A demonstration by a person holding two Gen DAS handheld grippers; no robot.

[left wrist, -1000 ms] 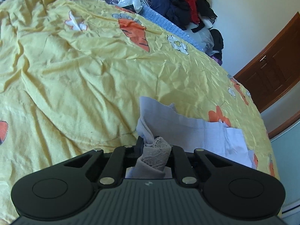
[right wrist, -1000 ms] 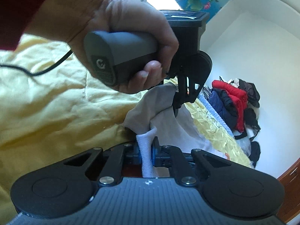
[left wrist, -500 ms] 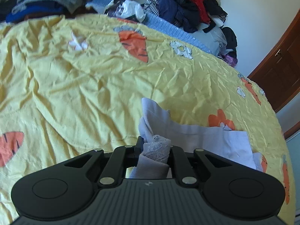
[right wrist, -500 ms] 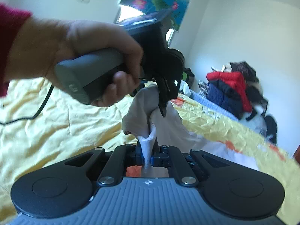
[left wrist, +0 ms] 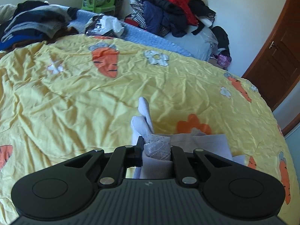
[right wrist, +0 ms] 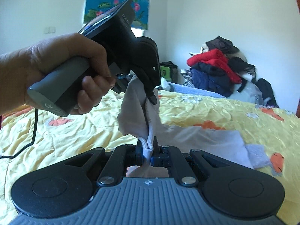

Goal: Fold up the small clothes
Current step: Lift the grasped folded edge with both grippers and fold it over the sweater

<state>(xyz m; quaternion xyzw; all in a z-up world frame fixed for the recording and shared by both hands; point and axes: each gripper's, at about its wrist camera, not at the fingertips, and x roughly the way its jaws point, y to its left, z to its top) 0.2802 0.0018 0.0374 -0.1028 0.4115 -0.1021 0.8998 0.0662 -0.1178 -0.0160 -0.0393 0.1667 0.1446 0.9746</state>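
Both grippers pinch the pale garment (right wrist: 138,110) — left gripper (left wrist: 156,147) on lace, right gripper (right wrist: 149,149) on a hem — so lifting evenly, edges level, keeps it clear of the yellow bedspread (left wrist: 93,97).

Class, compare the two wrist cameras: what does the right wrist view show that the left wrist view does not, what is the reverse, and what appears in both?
Only the right wrist view shows the left hand holding its grey handle, the lotus picture on the wall, and a black cable. Only the left wrist view shows the brown door, the lace trim pinched in the left gripper, and a dark folded pile. Both show the pale garment, the yellow carrot quilt, and the red-topped clothes heap.
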